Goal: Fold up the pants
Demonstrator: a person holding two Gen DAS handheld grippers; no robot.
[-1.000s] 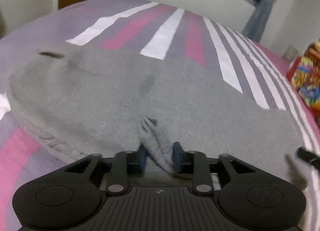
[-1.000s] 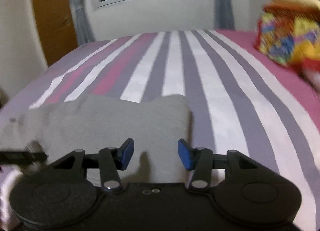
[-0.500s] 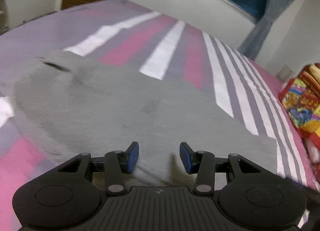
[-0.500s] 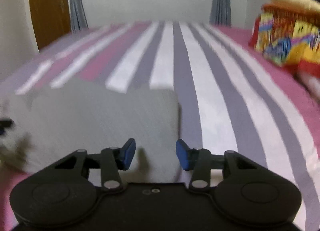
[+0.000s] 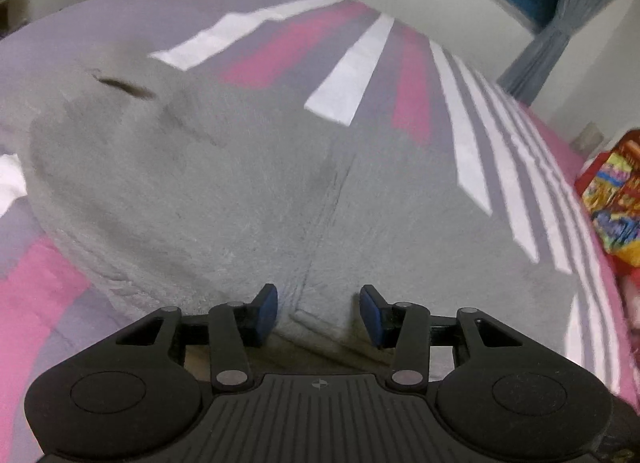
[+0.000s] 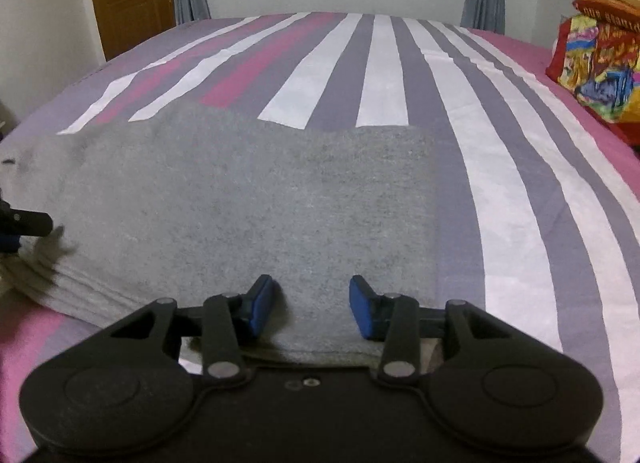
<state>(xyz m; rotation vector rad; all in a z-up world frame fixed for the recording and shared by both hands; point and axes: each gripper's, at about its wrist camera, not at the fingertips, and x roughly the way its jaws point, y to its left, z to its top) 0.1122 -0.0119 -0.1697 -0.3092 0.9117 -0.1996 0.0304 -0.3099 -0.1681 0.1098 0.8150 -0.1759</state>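
Left hand-held gripper (image 5: 319,313): blue pads spread, nothing between them, poised over the near edge of the grey fleece pants (image 5: 224,199). Right hand-held gripper (image 6: 311,309): likewise spread and empty, over the near hem of the same garment (image 6: 256,207).

Item: grey knitted pants, lying flat on the bed with the pink, white and purple striped sheet (image 6: 520,191). In the right wrist view they form a broad rectangle with a straight right edge; I judge them already folded at least once. In the left wrist view a seam runs from the near edge away up the middle, and a small dark slit, perhaps a pocket, shows at the far left.

Handling, as I judge it: soft, light, limp, not fragile; thick pile should give the pads good friction, little slip. Layers may separate, so I would pinch through the full stack at the near edge, one gripper toward each corner, and lift evenly to stop sagging.

Other: bright multicoloured bundle (image 6: 596,63) at the right side of the bed, well apart from the pants.
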